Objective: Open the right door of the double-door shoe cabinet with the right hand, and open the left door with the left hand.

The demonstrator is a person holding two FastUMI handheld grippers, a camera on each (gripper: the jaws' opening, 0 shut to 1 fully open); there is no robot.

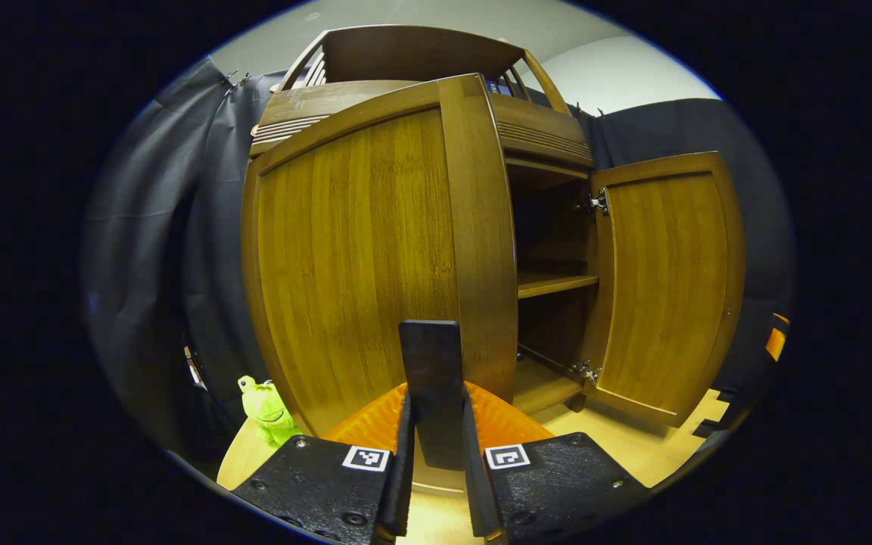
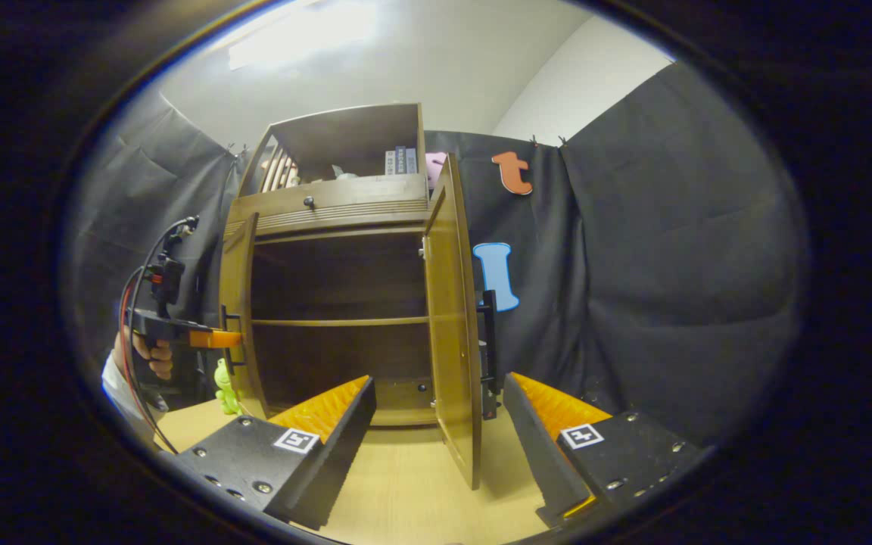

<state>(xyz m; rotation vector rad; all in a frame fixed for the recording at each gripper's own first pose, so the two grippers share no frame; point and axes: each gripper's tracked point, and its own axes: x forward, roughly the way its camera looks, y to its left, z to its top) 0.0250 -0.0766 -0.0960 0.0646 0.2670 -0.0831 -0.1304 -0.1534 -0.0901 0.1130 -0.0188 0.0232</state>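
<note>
1. In the left gripper view, the left gripper [image 1: 436, 424] is sitting closed on the left door handle [image 1: 431, 378], a dark upright bar pinched between both fingers
2. Just behind that handle, the left door [image 1: 360, 257] is standing swung partly out and blocking most of the cabinet's left half
3. A green plush toy [image 1: 268, 411] is sitting on the pale wooden floor [image 1: 655, 454] beside the door's lower left corner
4. Past the door's edge, the shoe cabinet [image 1: 549, 250] is showing its dark inside and a shelf [image 1: 557, 284], with the right door [image 1: 663, 288] hanging wide open on its hinges
5. In the right gripper view, the right gripper [image 2: 436, 431] is hovering with its fingers spread wide and nothing between them
6. The right door's edge [image 2: 455, 325] is standing between those fingers farther off, apart from both
7. At far left, a hand [image 2: 154, 356] is holding the other gripper at the left door
8. Black cloth [image 2: 655, 265] is hanging behind everything
</note>
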